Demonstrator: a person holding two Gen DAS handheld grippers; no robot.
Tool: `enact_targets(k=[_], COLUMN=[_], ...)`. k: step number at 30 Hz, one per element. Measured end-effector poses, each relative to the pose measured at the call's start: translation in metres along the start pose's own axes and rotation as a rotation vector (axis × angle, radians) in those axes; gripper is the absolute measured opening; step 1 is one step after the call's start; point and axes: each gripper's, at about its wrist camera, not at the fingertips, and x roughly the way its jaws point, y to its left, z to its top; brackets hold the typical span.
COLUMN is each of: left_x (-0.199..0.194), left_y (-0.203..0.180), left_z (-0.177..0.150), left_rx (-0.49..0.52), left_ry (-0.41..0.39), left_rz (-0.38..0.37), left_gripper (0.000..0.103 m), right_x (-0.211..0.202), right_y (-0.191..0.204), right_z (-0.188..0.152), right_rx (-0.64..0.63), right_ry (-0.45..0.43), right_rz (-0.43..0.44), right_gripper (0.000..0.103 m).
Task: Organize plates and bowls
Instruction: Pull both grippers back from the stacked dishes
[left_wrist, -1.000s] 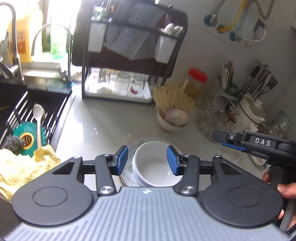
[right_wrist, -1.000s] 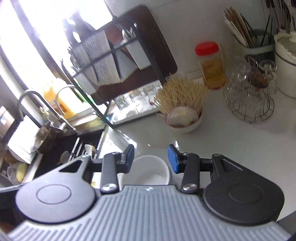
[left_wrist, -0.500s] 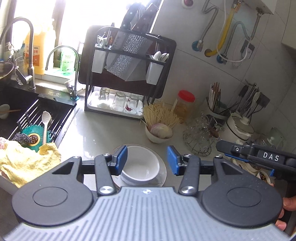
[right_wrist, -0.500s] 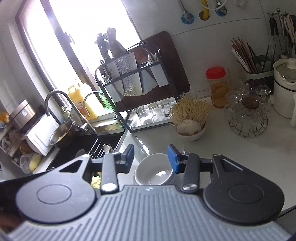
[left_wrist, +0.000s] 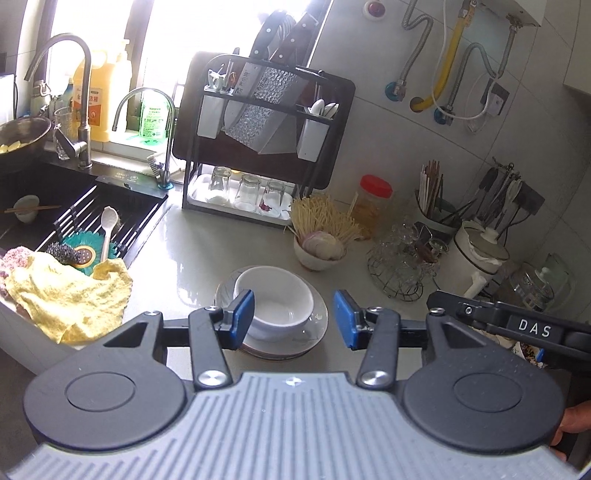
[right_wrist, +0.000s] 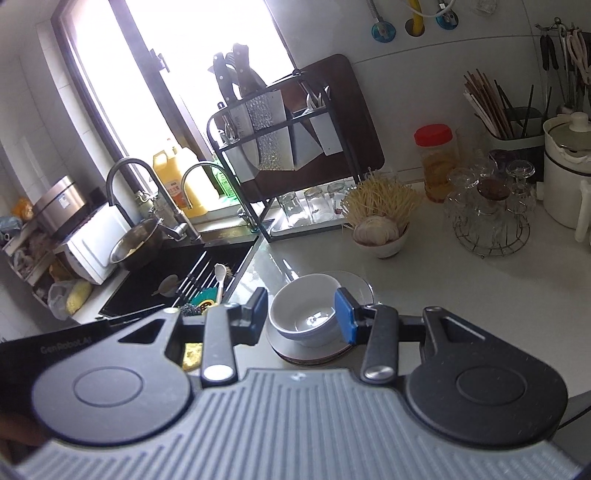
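A white bowl (left_wrist: 275, 301) sits on a stack of plates (left_wrist: 314, 325) on the pale counter. It also shows in the right wrist view (right_wrist: 306, 314) on the plates (right_wrist: 358, 288). My left gripper (left_wrist: 293, 321) is open and empty, held above and short of the stack. My right gripper (right_wrist: 301, 319) is open and empty too, above the same stack. The right gripper's body (left_wrist: 517, 325) shows at the right edge of the left wrist view.
A black dish rack (left_wrist: 258, 147) with knives and upturned glasses stands at the back. A bowl of noodles (left_wrist: 321, 240), a red-lidded jar (left_wrist: 373, 206), a wire glass stand (left_wrist: 402, 266) and a white kettle (left_wrist: 476, 258) stand to the right. The sink (left_wrist: 55, 214) with a yellow cloth (left_wrist: 70, 295) lies left.
Both grippers have pulled back and up from the bowl, so more of the counter and wall shows. The bowl and plates have stayed in place.
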Motion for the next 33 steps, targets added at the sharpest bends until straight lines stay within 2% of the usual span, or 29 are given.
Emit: enact_targets(k=[14,19,27,30,33], left_x=[0.007,0.009,0.002,-0.001,-0.002], left_y=[0.001,-0.005,-0.008,-0.010,-0.009], left_z=[-0.023,-0.039,-0.042,-0.040,-0.040], left_rx=[0.021,0.063,0.079,0.092,0.090], left_ry=[0.046,0.071,0.042,0.018,0.008], left_rz=[0.017,0.011,0.012,0.017,0.016], left_gripper=[0.054,0.054,0.054,0.061,0.061], right_x=[-0.004,0.001,-0.002,0.000,-0.001], right_y=[0.005,0.007,0.012,0.012,0.012], right_z=[-0.024,-0.029,-0.038,-0.036,-0.036], right_rx=[-0.042,-0.090,-0.108,-0.112,-0.121], right_ry=[0.016,0.034,0.024,0.021,0.020], right_rz=[-0.020,-0.049,-0.036,-0.031,-0.034], right_gripper=[0.044,0.044,0.044,0.044,0.044])
